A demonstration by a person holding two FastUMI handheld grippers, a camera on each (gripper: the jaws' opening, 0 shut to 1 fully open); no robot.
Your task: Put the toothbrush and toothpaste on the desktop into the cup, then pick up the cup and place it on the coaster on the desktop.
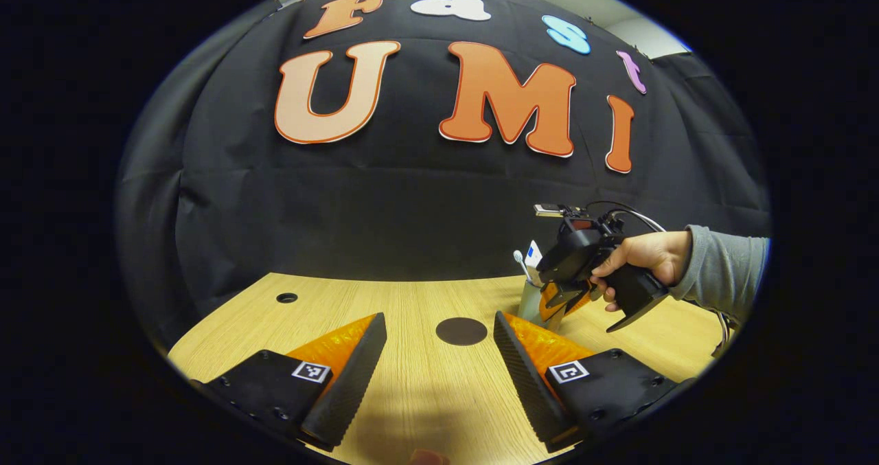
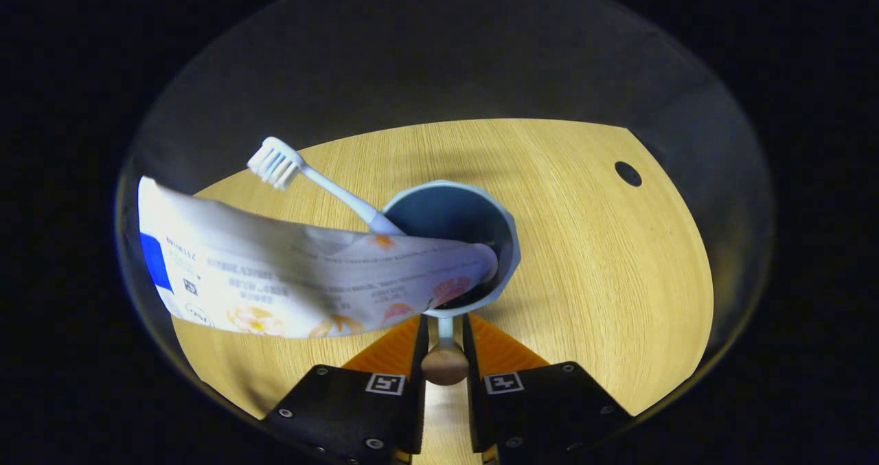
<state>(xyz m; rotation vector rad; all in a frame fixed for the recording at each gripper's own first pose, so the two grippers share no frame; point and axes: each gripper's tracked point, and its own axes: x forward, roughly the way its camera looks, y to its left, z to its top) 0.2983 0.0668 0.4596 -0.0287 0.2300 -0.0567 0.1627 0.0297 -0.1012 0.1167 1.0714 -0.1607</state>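
Your right tongs (image 2: 445,341) pinch the cup (image 2: 450,245) handle at bottom centre; toothbrush (image 2: 312,178) and toothpaste (image 2: 288,276) lean out toward the left, above the surface (image 2: 604,279).

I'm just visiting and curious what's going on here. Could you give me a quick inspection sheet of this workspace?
Surface: light wooden desktop with a small round hole.
Job's things: cup holds the toothbrush and toothpaste, both leaning out; dark round coaster lies bare.
Clutter: nothing seen.
Grippers: left claw open over the desktop, holding nothing; right claw shut on the cup's handle, held by a hand in a grey sleeve.
Cables: thin cables arch over the right claw.
Surroundings: black cloth wall.
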